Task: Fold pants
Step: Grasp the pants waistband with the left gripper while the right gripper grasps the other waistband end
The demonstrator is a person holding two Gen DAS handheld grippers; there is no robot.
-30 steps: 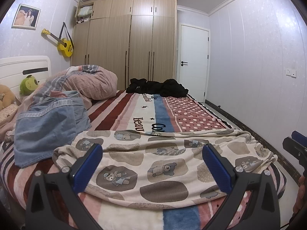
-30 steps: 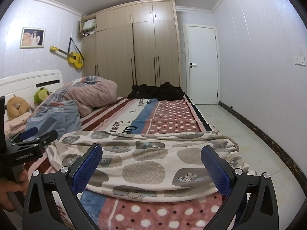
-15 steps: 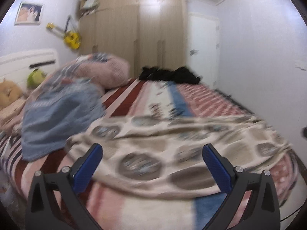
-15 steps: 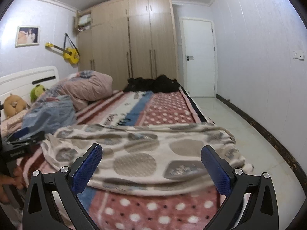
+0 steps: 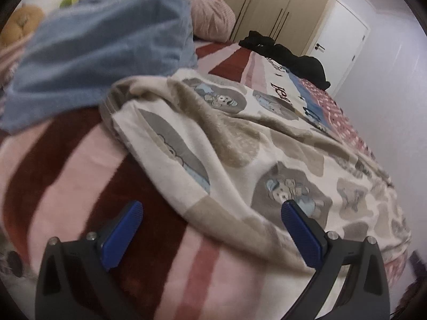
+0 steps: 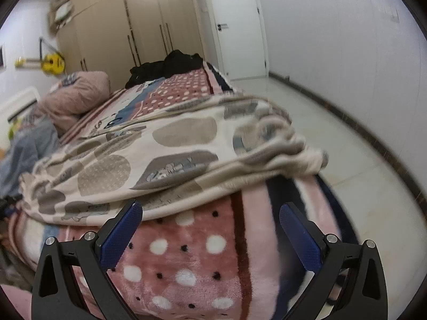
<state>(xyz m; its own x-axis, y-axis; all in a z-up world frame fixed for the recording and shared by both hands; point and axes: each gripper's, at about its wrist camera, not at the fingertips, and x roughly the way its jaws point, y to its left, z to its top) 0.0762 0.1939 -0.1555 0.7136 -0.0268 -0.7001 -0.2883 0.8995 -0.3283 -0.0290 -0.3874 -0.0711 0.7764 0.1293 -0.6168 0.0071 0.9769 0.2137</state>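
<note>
Cream fleece pants [image 5: 240,144] printed with grey bear patches lie spread across the bed, seen from the other end as pants [image 6: 170,149] whose bunched end hangs near the bed's right edge. My left gripper [image 5: 210,213] is open and low over the bedspread, its blue pads either side of the pants' near hem. My right gripper [image 6: 210,214] is open too, just in front of the pants' near edge, with its left pad [image 6: 120,234] close to the fabric. Neither holds anything.
A blue denim garment [image 5: 101,53] lies left of the pants, with a pink quilt bundle [image 6: 77,93] and soft toys [image 5: 21,21] beyond. Black clothes [image 6: 165,66] sit at the far end of the bed. White floor [image 6: 347,160], wardrobes and a door lie to the right.
Both grippers have dropped and moved in close to the pants' near edge; the left swung towards the left end, the right towards the right end. Both stay open.
</note>
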